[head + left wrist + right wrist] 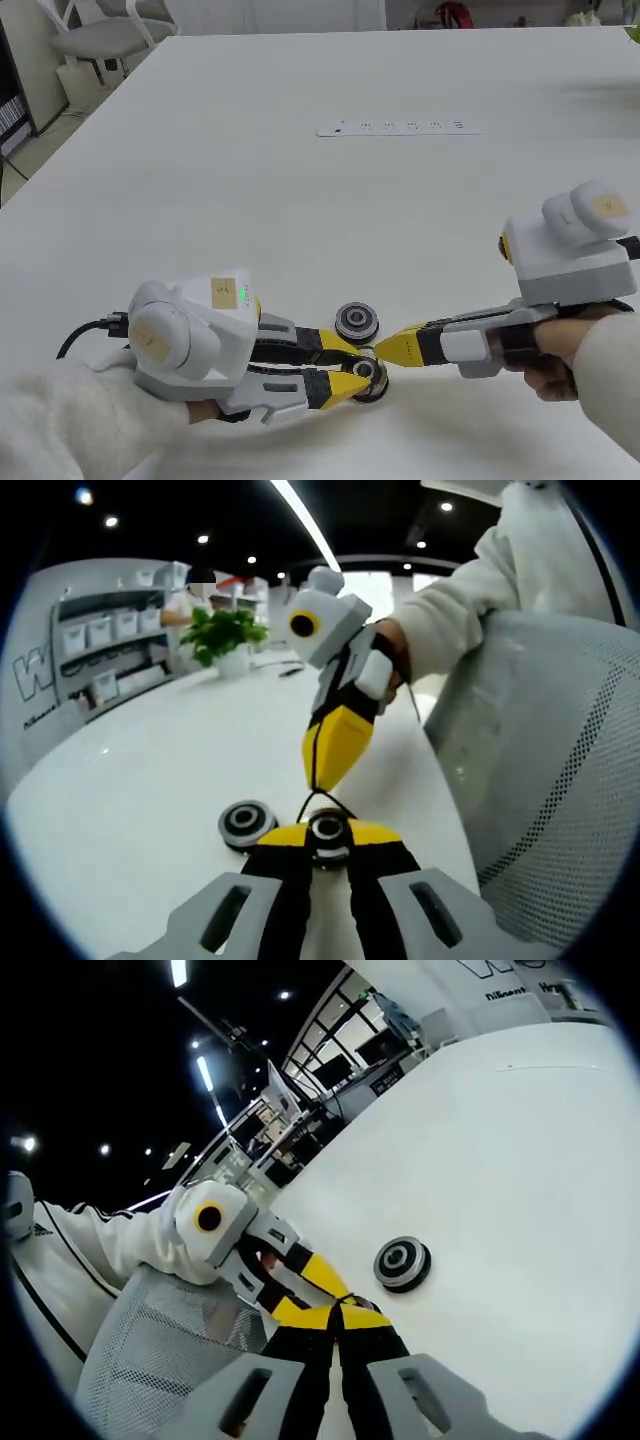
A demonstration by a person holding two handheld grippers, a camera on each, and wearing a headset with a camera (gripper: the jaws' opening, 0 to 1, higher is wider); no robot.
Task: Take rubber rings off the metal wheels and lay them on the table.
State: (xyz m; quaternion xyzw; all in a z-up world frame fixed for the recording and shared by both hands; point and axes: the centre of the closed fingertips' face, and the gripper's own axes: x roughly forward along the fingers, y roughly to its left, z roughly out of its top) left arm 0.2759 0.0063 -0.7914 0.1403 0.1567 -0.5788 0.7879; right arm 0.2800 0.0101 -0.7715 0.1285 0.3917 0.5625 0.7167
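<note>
Ring removal, first wheel under way, nothing laid down yet.
Left gripper (355, 368) fingers clamp one metal wheel (328, 832) at lower centre of the head view; right gripper (387, 350) fingers are pinched together on its rubber ring (309, 805), drawn out as a thin black loop. Second wheel (356, 321) sits just beside on the bench (300, 200), ring seemingly in place. Judged: both rings remain to be laid down.
</note>
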